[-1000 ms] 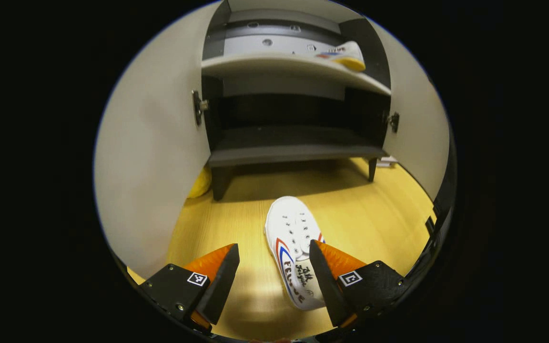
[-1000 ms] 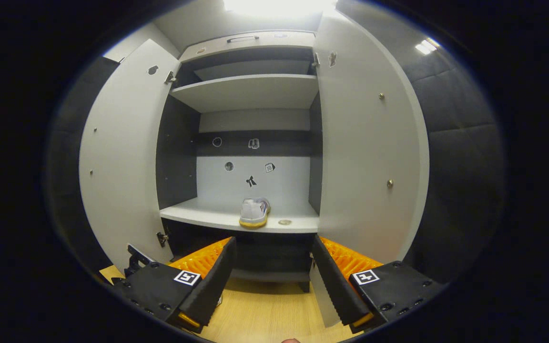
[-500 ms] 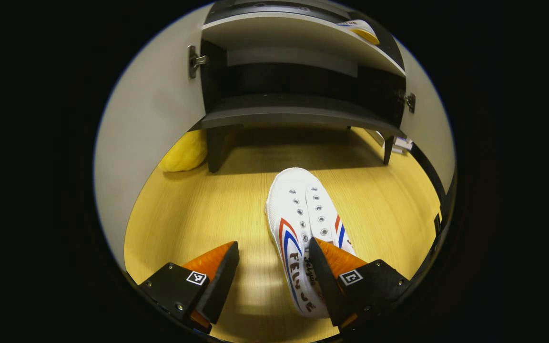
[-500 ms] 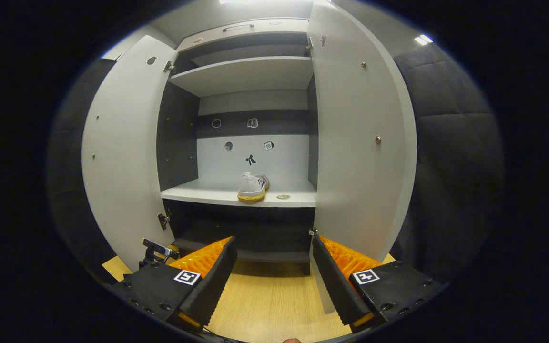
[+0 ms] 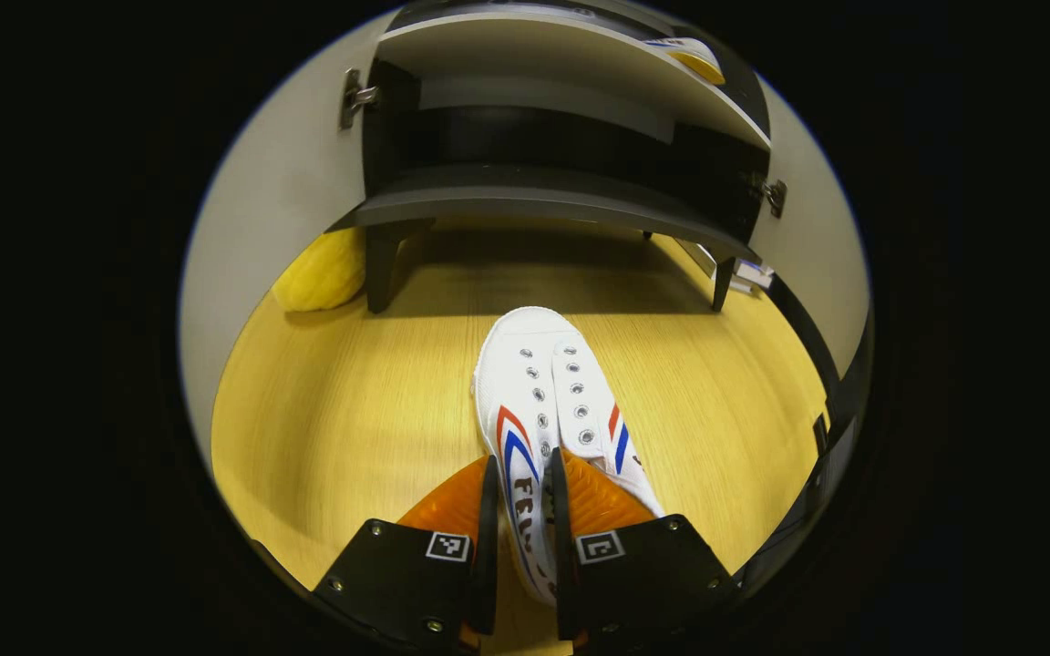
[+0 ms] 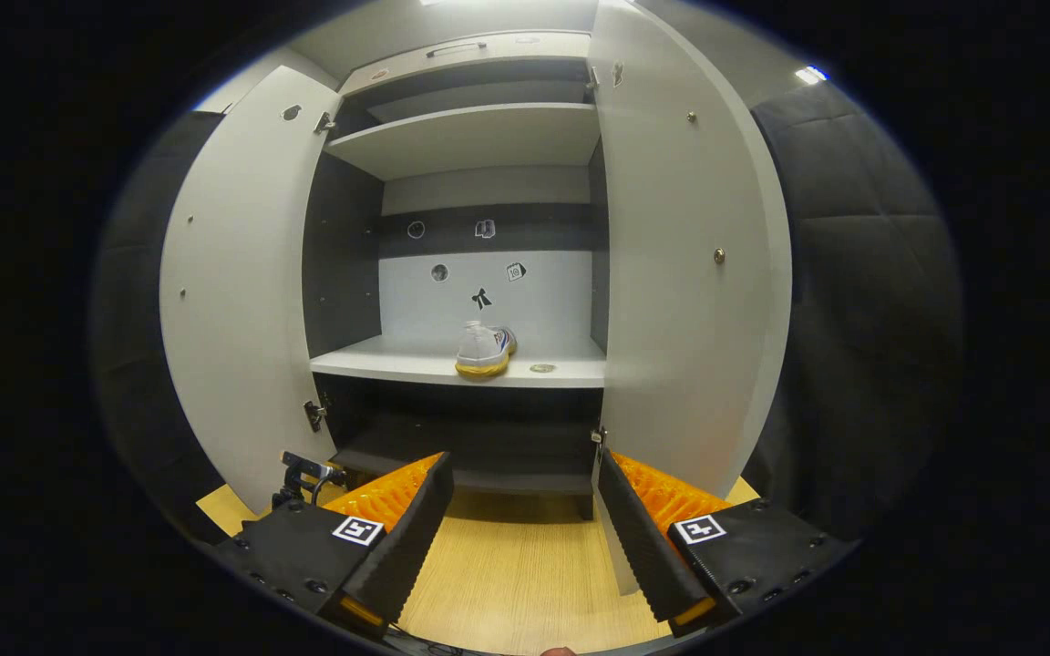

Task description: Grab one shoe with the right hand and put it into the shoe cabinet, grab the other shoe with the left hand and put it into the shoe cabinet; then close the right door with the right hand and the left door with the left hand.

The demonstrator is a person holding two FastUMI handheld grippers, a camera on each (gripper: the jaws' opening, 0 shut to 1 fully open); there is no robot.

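One shoe lies on the floor, at 6 o'clock from the cabinet; another shoe sits on its middle shelf.

We note the left gripper, low centre of the left gripper view: two black blocky mounts, each with a square black-and-white marker and small screws, bearing ribbed wedge fingers. The right gripper, low in the right gripper view, shows identical mounts, markers, screws and ridged pads.
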